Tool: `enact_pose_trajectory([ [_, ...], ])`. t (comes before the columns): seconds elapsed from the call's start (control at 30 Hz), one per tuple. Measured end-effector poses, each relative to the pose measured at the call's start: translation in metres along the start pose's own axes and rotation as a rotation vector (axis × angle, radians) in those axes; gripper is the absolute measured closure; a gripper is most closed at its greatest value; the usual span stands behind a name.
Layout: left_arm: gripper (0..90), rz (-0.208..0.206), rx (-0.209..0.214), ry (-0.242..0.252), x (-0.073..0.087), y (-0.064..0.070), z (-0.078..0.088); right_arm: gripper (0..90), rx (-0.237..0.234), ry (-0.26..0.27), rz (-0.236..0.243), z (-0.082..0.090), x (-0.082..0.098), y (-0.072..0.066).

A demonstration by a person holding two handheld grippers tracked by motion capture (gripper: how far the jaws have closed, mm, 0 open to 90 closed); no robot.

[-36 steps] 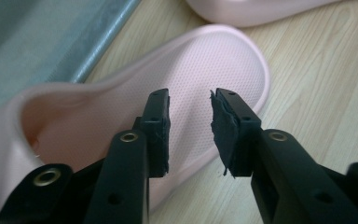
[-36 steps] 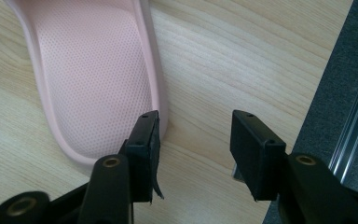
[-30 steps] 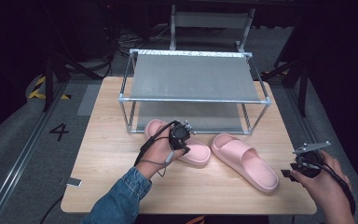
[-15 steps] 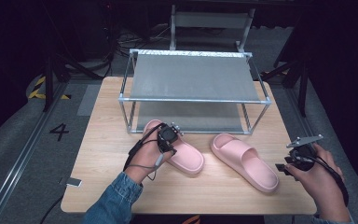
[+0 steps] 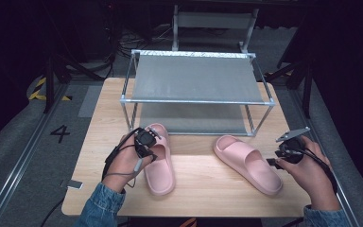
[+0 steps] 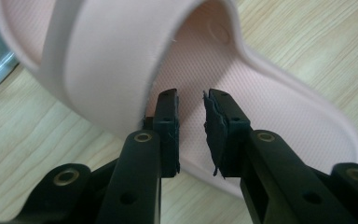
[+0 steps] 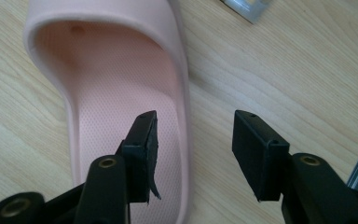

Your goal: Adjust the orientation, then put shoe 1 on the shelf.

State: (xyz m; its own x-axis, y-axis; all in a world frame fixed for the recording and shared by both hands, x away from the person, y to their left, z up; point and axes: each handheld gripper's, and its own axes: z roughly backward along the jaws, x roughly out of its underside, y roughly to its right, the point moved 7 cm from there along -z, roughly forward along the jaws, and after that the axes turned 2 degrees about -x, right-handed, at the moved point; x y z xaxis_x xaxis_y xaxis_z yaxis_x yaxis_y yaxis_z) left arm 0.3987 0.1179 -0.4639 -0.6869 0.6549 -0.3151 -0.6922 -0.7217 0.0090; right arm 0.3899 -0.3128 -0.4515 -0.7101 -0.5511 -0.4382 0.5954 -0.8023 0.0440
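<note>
On the left half of the wooden counter (image 5: 99, 142), the left claw (image 5: 147, 142) sits over the strap of the left pink slipper (image 5: 160, 165), carried by the person's left hand (image 5: 125, 163). This slipper lies flat on the counter, its toe end just in front of the shoe rack (image 5: 196, 101) and its heel toward the person. In the left gripper view the left claw (image 6: 191, 126) has its jaws drawn close together with a narrow gap between them; one jaw lies against the edge of the strap of the left pink slipper (image 6: 107, 65), and the other hangs over the footbed. Whether the pads press on the strap cannot be told.

The shoe rack stands at the middle back of the counter, a metal frame with two grey shelves, an upper and a lower. Both shelves are bare; neither slipper is on them.

To the right, the right pink slipper (image 5: 248, 163) lies flat on the counter, set at a slant, toe toward the rack's right leg. The right claw (image 5: 283, 153), in the person's right hand (image 5: 309, 172), hovers just beside its heel end. In the right gripper view the right claw (image 7: 193, 149) stands wide open: one jaw is over the footbed of the right pink slipper (image 7: 116, 107), the other over bare counter, with the slipper's side wall between them, not gripped.
</note>
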Motion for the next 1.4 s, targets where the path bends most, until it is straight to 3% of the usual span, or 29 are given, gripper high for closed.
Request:
enact_pose_trajectory([
  [0.3,73.3,0.072,-0.063,0.007,0.014,-0.027,0.007,51.6,-0.005,0.002,0.01,-0.003,-0.005,-0.002],
  [0.47,73.2,0.094,-0.089,0.014,0.016,-0.034,0.009,51.6,-0.003,0.003,0.002,-0.002,-0.003,-0.001],
  [0.6,71.9,0.097,-0.077,0.023,0.017,-0.031,0.015,51.6,-0.003,0.003,-0.001,-0.002,-0.002,0.0],
  [0.73,69.2,0.081,-0.004,0.028,0.016,-0.019,0.017,51.2,-0.008,0.0,-0.006,-0.003,-0.001,0.0],
  [0.83,64.0,0.087,0.009,0.037,0.013,-0.015,0.013,50.7,-0.01,0.0,-0.01,-0.003,0.0,-0.001],
  [0.93,55.6,0.112,0.036,0.081,0.008,-0.011,0.004,50.5,-0.009,0.003,-0.015,-0.002,0.002,0.0],
  [1.03,53.9,0.123,0.054,0.086,0.005,-0.008,-0.002,50.5,-0.006,0.006,-0.019,-0.001,0.003,0.0],
  [1.23,49.5,0.112,0.027,0.064,0.0,-0.007,-0.016,50.1,-0.004,0.01,-0.03,0.001,0.007,0.002],
  [1.4,53.7,0.118,-0.009,0.042,-0.003,-0.008,-0.023,50.1,0.0,0.009,-0.04,0.002,0.01,0.003],
])
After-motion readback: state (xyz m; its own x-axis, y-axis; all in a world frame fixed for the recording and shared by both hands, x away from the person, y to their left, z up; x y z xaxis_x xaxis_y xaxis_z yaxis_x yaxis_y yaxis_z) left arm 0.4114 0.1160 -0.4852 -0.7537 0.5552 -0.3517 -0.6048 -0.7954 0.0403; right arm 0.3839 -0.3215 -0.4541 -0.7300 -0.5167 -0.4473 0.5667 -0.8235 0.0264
